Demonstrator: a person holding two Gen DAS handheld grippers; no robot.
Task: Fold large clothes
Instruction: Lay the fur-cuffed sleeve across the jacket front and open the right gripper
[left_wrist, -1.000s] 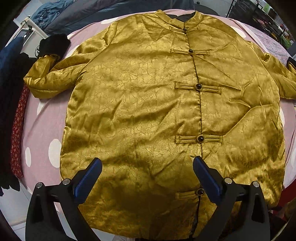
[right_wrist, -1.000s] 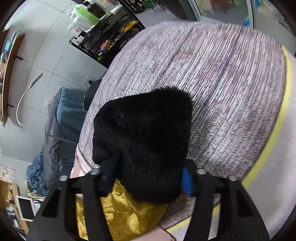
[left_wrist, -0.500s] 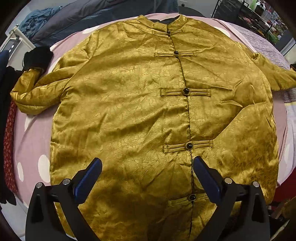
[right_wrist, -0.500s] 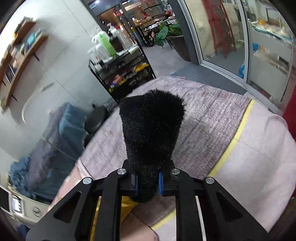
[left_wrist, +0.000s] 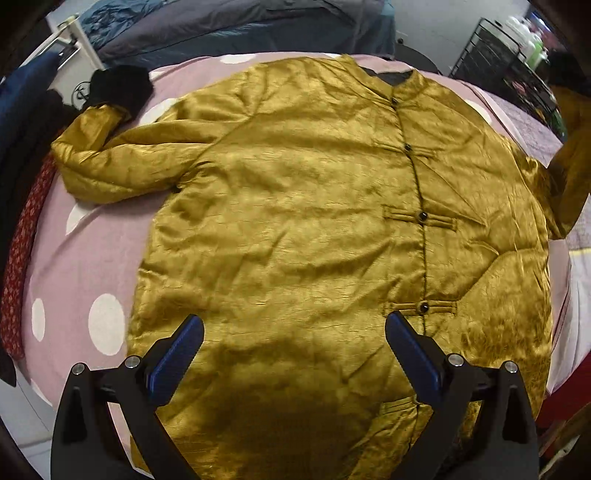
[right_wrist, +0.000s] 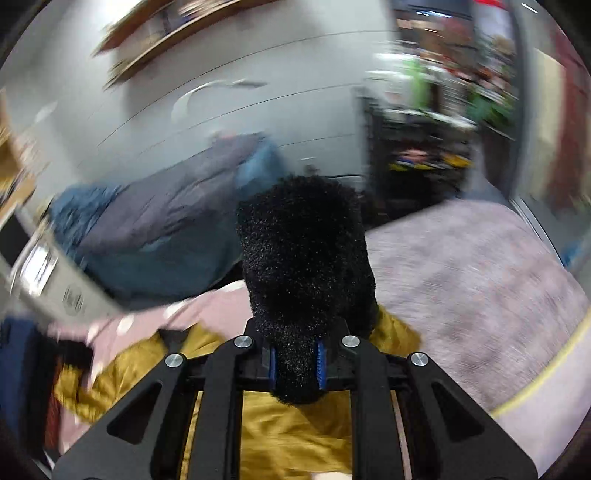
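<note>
**Sleeve fold: right side lifted, left side idle**

Gold jacket (left_wrist: 314, 229) lies front-up, buttoned, spread flat on the pink dotted bed cover (left_wrist: 77, 266). Right gripper (right_wrist: 295, 363): fingers pinch the black fur cuff (right_wrist: 303, 269) of one sleeve, held raised. Left gripper (left_wrist: 291, 354): fingers spread wide, empty, hovering over the hem.

Judgement — carry the cuff across the chest, keep the sleeve taut, lay it flat before releasing; the satin looks slippery.

Left wrist view shows the whole jacket and the other cuff (left_wrist: 120, 88) resting on the bed — the right view, blurred, shows only the pinch.
</note>
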